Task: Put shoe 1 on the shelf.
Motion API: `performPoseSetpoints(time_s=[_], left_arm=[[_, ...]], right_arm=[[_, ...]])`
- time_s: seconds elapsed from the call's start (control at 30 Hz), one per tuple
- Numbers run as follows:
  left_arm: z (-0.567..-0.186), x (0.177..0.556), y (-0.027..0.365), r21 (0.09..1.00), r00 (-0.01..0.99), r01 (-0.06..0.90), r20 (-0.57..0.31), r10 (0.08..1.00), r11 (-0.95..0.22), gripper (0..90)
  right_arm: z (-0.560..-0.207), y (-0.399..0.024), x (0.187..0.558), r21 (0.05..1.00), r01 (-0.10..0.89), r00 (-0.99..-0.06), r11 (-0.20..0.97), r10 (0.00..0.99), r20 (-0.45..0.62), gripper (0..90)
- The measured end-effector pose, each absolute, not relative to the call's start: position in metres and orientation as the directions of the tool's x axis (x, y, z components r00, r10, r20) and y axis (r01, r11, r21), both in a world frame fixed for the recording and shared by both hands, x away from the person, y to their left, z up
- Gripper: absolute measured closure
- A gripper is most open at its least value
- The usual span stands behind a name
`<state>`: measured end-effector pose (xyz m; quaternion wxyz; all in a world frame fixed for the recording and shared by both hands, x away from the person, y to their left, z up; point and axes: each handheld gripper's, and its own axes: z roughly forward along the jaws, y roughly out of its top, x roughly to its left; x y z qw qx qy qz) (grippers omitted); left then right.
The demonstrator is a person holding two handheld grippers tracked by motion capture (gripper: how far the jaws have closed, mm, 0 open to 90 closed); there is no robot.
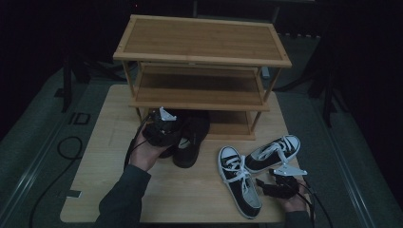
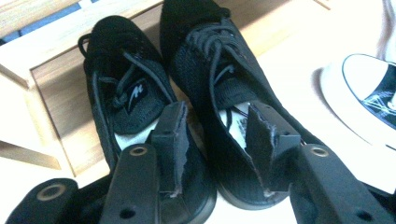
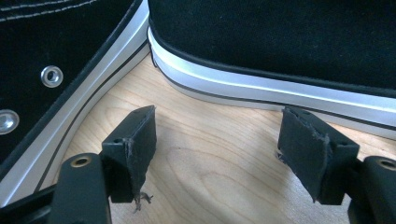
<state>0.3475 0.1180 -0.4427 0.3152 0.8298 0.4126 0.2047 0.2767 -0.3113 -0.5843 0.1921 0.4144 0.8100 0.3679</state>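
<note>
Two black mesh shoes point(image 1: 190, 142) lie side by side on the table with their toes under the rack's lowest shelf. In the left gripper view they are the left shoe point(image 2: 121, 60) and the right shoe point(image 2: 210, 42). My left gripper point(image 2: 215, 121) point(image 1: 161, 126) stands over their heels, jaws apart, with the shoes' neighbouring collars between them and light showing beside the pads. My right gripper point(image 3: 219, 121) point(image 1: 266, 186) rests open over bare wood, right of a black-and-white sneaker point(image 1: 240, 180) point(image 3: 56, 42). Its mate point(image 1: 273, 152) point(image 3: 280, 37) lies just beyond.
A three-shelf bamboo rack point(image 1: 199, 40) stands at the back of the wooden table point(image 1: 190, 199); its upper shelves are bare. A sneaker toe point(image 2: 369, 93) lies to the right of the black shoes. A black cable point(image 1: 66, 147) loops on the floor at left.
</note>
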Motion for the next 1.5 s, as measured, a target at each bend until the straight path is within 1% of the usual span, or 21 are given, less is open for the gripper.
performPoseSetpoints(time_s=[0.3,0.43,0.47,0.5,0.6,0.93,1.27,1.5], left_arm=[[-0.443,0.328,0.126,0.681,0.633,0.519,0.099,0.767,-0.516,73.1],[-0.449,0.324,0.13,0.676,0.646,0.52,0.088,0.758,-0.522,82.6],[-0.451,0.324,0.131,0.673,0.65,0.522,0.084,0.756,-0.524,87.2],[-0.453,0.324,0.131,0.67,0.652,0.525,0.079,0.754,-0.524,89.3],[-0.461,0.323,0.131,0.653,0.665,0.526,0.083,0.742,-0.545,90.0],[-0.486,0.319,0.132,0.624,0.676,0.546,0.066,0.734,-0.559,90.0],[-0.503,0.316,0.127,0.608,0.694,0.548,0.053,0.718,-0.574,90.0],[-0.517,0.313,0.12,0.579,0.711,0.556,0.042,0.702,-0.597,90.0]], right_arm=[[-0.584,-0.311,0.277,0.755,0.53,-0.583,0.386,0.813,-0.006,27.8],[-0.584,-0.311,0.277,0.755,0.53,-0.583,0.386,0.813,-0.006,27.8],[-0.584,-0.311,0.277,0.755,0.53,-0.583,0.386,0.813,-0.006,27.8],[-0.584,-0.311,0.277,0.755,0.53,-0.583,0.386,0.813,-0.007,27.8],[-0.584,-0.311,0.277,0.755,0.53,-0.583,0.386,0.813,-0.006,27.8],[-0.584,-0.311,0.277,0.755,0.53,-0.583,0.386,0.813,-0.007,27.8],[-0.584,-0.311,0.277,0.755,0.53,-0.582,0.385,0.813,-0.006,27.8],[-0.584,-0.311,0.277,0.755,0.53,-0.583,0.386,0.813,-0.006,27.8]])
